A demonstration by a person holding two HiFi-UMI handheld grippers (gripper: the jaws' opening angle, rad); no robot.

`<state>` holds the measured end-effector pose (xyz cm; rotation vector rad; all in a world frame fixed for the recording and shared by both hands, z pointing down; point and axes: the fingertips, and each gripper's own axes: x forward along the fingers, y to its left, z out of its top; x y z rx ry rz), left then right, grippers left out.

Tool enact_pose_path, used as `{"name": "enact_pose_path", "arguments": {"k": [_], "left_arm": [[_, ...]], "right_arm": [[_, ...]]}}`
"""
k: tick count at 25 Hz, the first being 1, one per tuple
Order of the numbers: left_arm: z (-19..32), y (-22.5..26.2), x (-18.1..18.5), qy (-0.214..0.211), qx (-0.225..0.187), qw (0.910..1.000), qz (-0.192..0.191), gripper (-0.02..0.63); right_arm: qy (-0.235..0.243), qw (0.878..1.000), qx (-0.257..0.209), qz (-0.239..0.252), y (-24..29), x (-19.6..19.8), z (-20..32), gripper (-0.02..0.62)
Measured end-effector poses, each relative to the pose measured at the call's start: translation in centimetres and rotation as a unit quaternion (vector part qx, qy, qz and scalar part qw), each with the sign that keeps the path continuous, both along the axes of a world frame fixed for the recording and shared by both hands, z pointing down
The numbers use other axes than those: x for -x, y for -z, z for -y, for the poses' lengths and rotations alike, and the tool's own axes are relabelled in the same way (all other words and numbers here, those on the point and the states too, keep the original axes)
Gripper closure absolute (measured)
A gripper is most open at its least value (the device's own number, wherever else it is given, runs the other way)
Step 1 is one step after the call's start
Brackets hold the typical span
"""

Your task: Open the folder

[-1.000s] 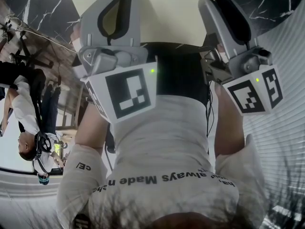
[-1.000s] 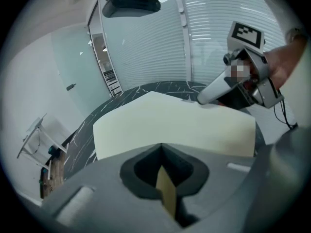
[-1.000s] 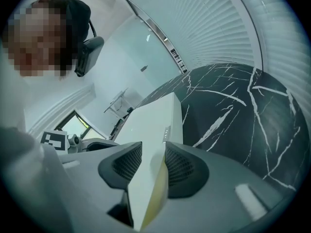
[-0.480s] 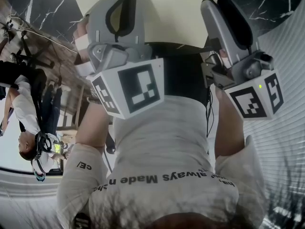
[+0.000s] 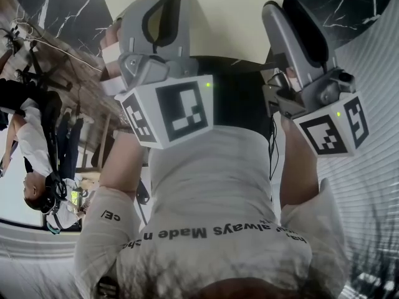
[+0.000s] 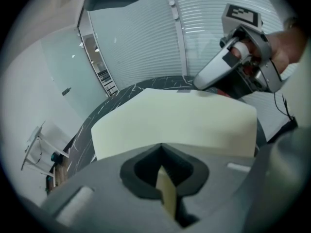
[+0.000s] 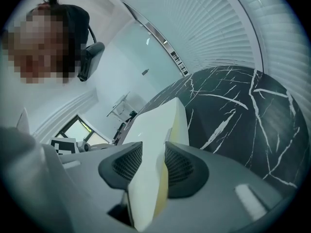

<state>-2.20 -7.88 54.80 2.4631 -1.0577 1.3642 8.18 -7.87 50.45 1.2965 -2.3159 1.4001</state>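
— Well, what does the left gripper (image 6: 163,177) have?
— I read its jaws pinched on a thin cream leaf of the folder (image 6: 175,123), which sits edge-on between the black pads (image 6: 132,174).
— And the right gripper (image 7: 151,165)?
— Clamped on a thicker edge of the same folder, with its ribbed pads flat against both faces.
— Where is the folder?
— Held between the two tools, with the black marble table (image 7: 233,106) beyond it. I cannot tell whether it touches the top. My head view shows both grippers raised in front of a white shirt (image 5: 212,185).
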Motion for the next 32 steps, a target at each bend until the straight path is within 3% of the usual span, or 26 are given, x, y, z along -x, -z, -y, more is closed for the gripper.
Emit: {"name": "enact_pose_path", "arguments": {"k": [7, 32], "left_arm": [[0.2, 1.5, 0.2, 0.012, 0.000, 0.9995, -0.030, 0.604], [-1.3, 8.0, 0.0, 0.013, 0.017, 0.9988, -0.043, 0.604]], "right_arm": [[-0.008, 1.000, 0.002, 0.017, 0.9, -0.4, 0.0, 0.473], [0.032, 0.997, -0.036, 0.059, 8.6, 2.9, -0.7, 0.508]]}}
